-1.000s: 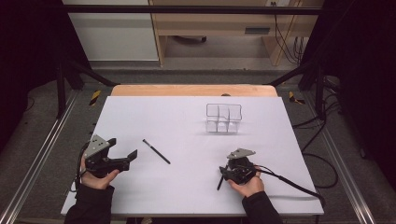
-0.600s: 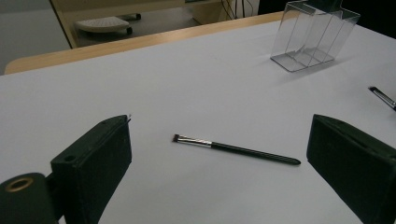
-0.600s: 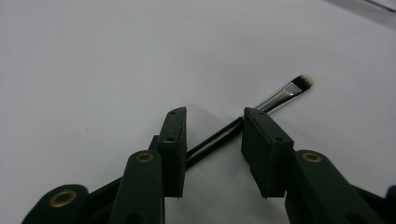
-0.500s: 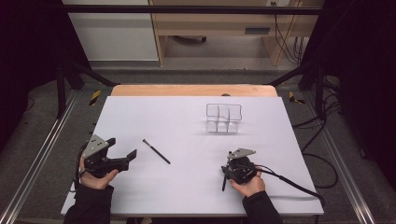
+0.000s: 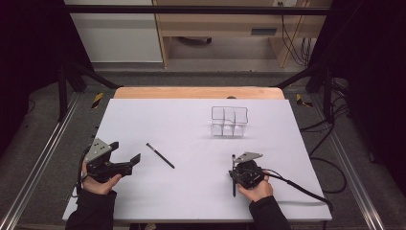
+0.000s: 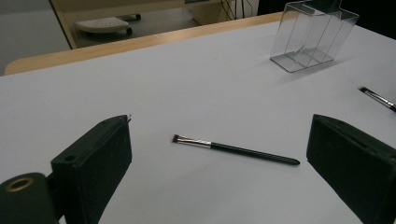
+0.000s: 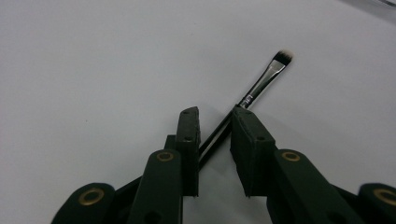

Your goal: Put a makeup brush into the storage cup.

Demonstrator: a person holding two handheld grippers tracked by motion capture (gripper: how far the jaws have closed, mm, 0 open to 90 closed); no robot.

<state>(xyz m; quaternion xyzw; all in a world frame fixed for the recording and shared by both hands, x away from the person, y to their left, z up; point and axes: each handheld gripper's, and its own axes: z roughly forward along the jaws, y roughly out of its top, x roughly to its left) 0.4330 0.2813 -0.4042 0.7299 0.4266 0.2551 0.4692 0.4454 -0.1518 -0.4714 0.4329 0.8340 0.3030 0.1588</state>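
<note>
Our right hand-held gripper (image 7: 212, 133) has just been closing, its jaws now narrow around a brush (image 7: 261, 84) lying on the bench (image 5: 191, 120); the handle runs slantwise between them, bristles pointing ahead. We judge the pads barely meet it. Our left hand-held gripper (image 6: 219, 158) stands wide, facing a second brush (image 6: 236, 149) crosswise before it.

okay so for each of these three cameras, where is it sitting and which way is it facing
High view: fixed above the person's side, looking forward and down on the table; both forearms, the left gripper and right gripper show.
Left gripper view: rides the left gripper, looking across the table between its spread fingers at the near brush.
Right gripper view: rides the right gripper, looking down along fingers that have just been closing around the far brush.
Shared: the high and left gripper views both show the clear organizer.
</note>
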